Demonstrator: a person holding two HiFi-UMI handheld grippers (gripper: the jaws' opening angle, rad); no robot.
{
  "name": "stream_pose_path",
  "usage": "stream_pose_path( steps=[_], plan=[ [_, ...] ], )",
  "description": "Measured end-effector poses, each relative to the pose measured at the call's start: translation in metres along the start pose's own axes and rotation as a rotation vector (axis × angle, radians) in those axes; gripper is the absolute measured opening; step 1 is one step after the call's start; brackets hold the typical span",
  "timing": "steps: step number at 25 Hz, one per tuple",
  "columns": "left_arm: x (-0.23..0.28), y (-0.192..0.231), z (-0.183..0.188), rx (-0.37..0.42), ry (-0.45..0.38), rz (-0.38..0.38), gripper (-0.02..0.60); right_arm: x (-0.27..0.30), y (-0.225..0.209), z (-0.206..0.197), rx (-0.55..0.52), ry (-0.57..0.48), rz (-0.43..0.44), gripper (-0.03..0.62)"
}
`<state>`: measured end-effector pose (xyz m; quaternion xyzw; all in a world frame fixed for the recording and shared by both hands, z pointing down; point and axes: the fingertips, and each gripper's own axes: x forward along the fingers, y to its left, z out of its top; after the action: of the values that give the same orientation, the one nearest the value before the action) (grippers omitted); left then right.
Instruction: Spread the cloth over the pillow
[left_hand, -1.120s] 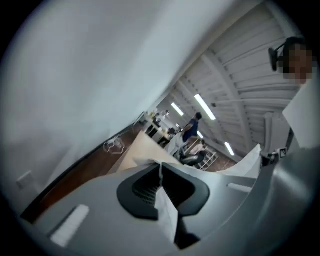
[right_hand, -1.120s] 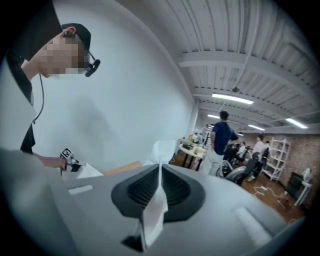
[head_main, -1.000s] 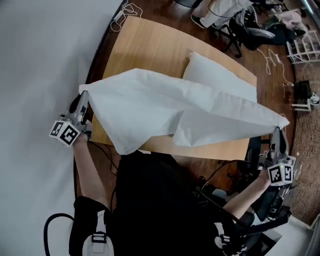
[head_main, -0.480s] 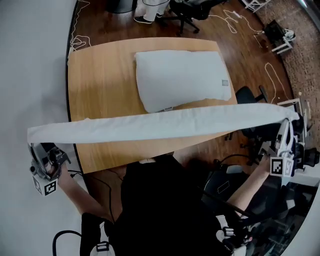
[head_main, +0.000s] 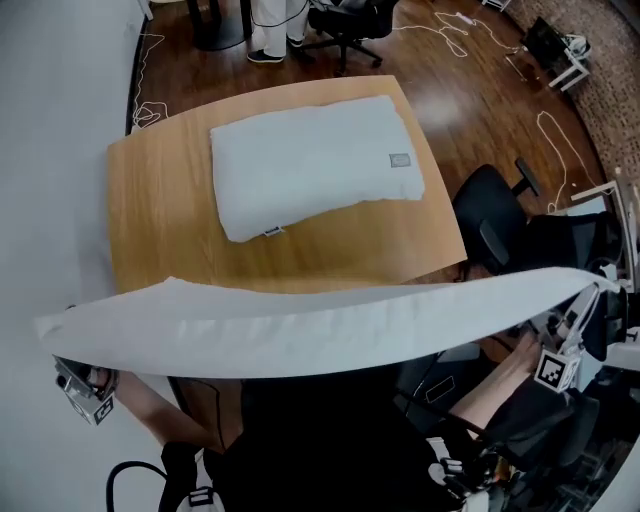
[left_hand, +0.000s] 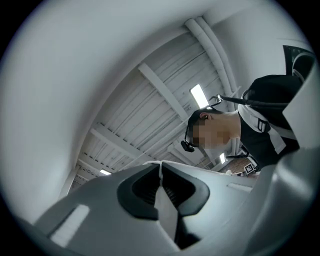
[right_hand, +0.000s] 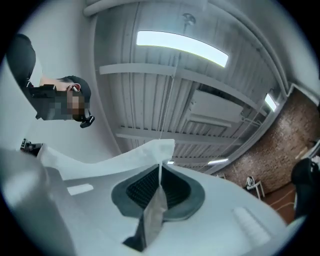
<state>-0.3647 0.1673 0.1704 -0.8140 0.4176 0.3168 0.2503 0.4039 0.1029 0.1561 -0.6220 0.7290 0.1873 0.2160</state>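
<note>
My left gripper (left_hand: 160, 167) and right gripper (right_hand: 160, 170) each pinch a corner of the cloth (head_main: 320, 328). It hangs in a taut band between them, clear of the uncovered pillow (head_main: 312, 160) on the table (head_main: 150, 230).

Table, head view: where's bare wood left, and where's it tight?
Free: the table strip between the pillow and the left edge, and the band between the pillow and the near edge, though the cloth, held taut in the air, hides that edge. Tight: the pillow sits nearly at the far and right edges.
</note>
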Motion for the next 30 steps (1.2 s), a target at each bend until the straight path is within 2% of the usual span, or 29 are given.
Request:
stream_pose_path(
  steps=[4, 9, 13, 16, 20, 23, 26, 30],
  plan=[
    [0.026, -0.039, -0.023, -0.021, 0.066, 0.033, 0.009, 0.000, -0.057, -0.061, 0.129, 0.060, 0.000, 0.018],
    [0.048, -0.032, -0.046, -0.068, 0.141, 0.039, 0.010, 0.014, -0.073, -0.097, 0.157, 0.095, -0.008, 0.018],
    [0.051, 0.000, -0.069, -0.053, 0.201, 0.053, 0.011, 0.031, -0.063, -0.105, 0.135, 0.127, -0.046, 0.018],
    [0.041, 0.032, -0.098, -0.102, 0.202, 0.067, 0.010, 0.048, -0.046, -0.110, 0.077, 0.158, -0.048, 0.018],
    [0.032, 0.078, -0.150, -0.165, 0.159, 0.205, 0.009, 0.098, -0.027, -0.152, 0.022, 0.225, 0.012, 0.018],
    [0.047, 0.094, -0.173, -0.195, 0.157, 0.221, 0.011, 0.132, -0.033, -0.173, 0.018, 0.245, 0.028, 0.018],
    [0.066, 0.110, -0.212, -0.163, 0.220, 0.225, 0.011, 0.176, -0.049, -0.218, 0.025, 0.265, 0.045, 0.018],
    [0.086, 0.160, -0.297, -0.117, 0.381, 0.273, 0.011, 0.259, -0.059, -0.312, 0.045, 0.303, 0.099, 0.018]
  ],
)
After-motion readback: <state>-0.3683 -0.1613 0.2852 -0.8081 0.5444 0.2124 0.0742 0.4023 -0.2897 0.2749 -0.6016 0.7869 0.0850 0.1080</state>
